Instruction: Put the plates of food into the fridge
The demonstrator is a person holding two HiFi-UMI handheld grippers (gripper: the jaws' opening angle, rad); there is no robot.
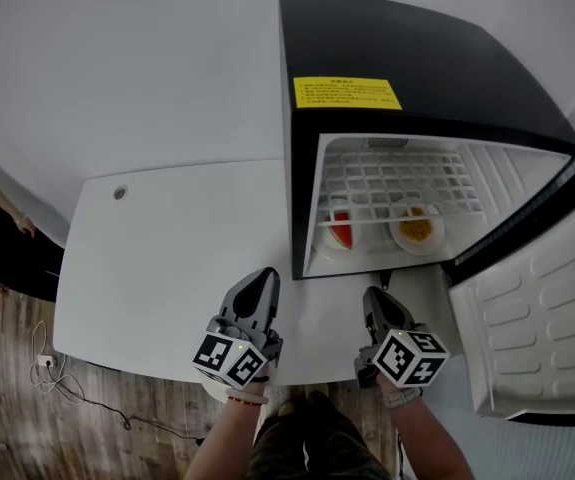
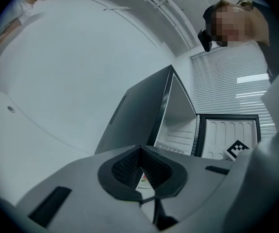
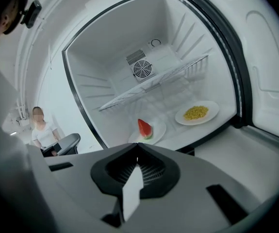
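Both plates of food sit inside the open fridge [image 1: 417,58], which stands at the right end of the white table [image 1: 167,258]. On the fridge floor, beneath the wire shelf [image 3: 154,84], the plate with a watermelon wedge [image 1: 340,231] lies toward the left wall. The plate of yellow kernels [image 1: 417,230] lies just beside it, toward the right wall and the front edge. The left gripper [image 1: 259,286] and the right gripper [image 1: 375,298] hang over the table's near edge in front of the opening, each with its jaws together and nothing between them. Neither touches a plate. The fridge door [image 1: 537,318] stands wide open past the table's right edge. No other plate shows on the table, so the loading step appears to be finished. What seems left is closing up: that would call for a gripper to reach round the outer face of the door and swing it toward the cabinet. Both plates look far enough inside the front lip to clear the door.
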